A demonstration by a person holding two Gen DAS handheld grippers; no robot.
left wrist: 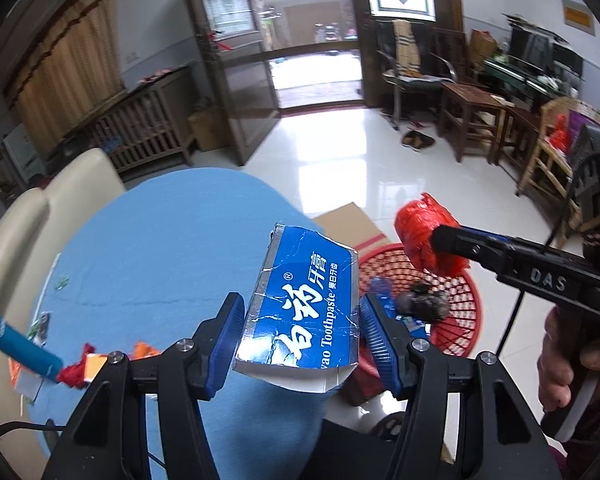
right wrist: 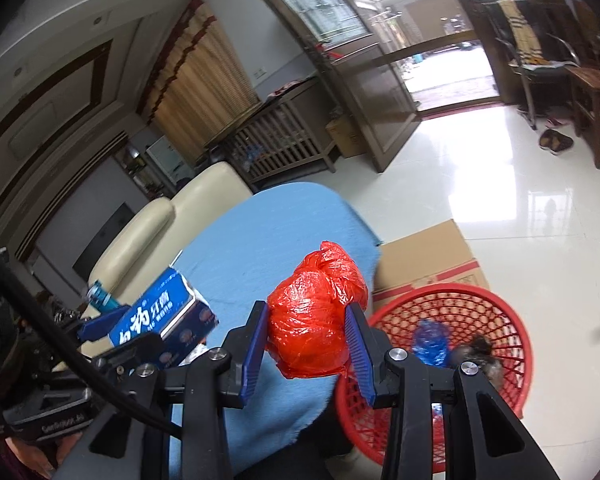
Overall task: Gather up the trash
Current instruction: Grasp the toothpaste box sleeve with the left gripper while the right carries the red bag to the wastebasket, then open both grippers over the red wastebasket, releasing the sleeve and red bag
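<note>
Left gripper (left wrist: 300,332): both blue pads are closed against the sides of a torn blue toothpaste box (left wrist: 304,312), which is held lifted above the right edge of the blue-covered table (left wrist: 160,240). Right gripper (right wrist: 306,344): the jaws are clamped on a crumpled red plastic bag (right wrist: 314,320), held in the air over the near rim of the red basket (right wrist: 512,336). The basket stands on the floor just beside the table's right edge, touching a cardboard box (right wrist: 428,256). It contains a blue wrapper (right wrist: 430,342) and a dark clump (right wrist: 476,356). Scraps (left wrist: 88,364) lie near the table's left edge.
</note>
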